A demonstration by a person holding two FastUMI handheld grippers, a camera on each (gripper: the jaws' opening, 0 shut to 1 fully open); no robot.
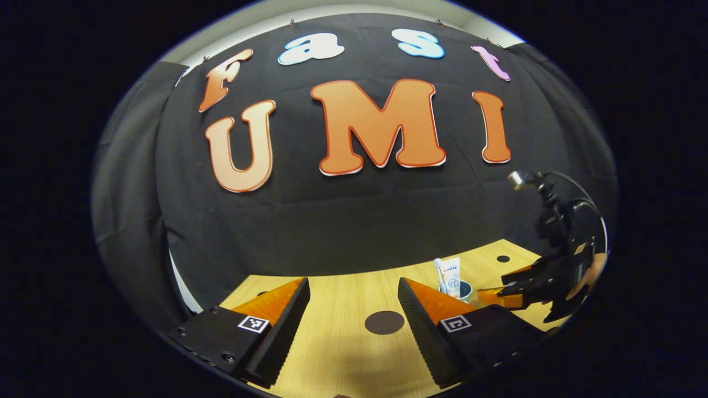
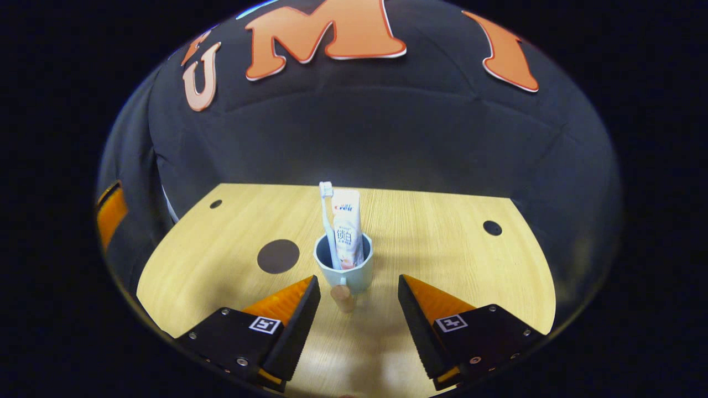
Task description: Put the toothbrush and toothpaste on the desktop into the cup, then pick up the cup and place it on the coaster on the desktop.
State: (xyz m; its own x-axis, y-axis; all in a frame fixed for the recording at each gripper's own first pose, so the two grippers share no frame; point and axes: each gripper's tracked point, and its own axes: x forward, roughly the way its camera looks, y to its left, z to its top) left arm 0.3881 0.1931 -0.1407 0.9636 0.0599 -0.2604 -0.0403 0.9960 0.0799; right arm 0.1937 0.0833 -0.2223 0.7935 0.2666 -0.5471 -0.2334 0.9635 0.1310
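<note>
Counter: pale wood-grain counter (image 2: 442,221), carrying every item.
Coaster: flat dark round coaster (image 2: 278,256), left of the cup and apart from it.
Cup: pale blue-grey cup (image 2: 354,279) with wooden handle, upright at mid-counter.
Toothpaste: white tube (image 2: 347,229) stood upright inside the cup.
Toothbrush: white toothbrush (image 2: 328,221), bristles up, beside the tube.
Right gripper (image 2: 358,309): jaws apart, the cup's handle seen between them.
Left gripper (image 1: 353,309): jaws apart, nothing held.

In the left gripper view, the pale blue plastic cup (image 1: 463,289) is largely hidden behind the left tool's orange-and-black finger (image 1: 428,309). The white toothbrush (image 2: 328,226) and white toothpaste tube (image 2: 347,232) have their lower ends concealed inside it.
</note>
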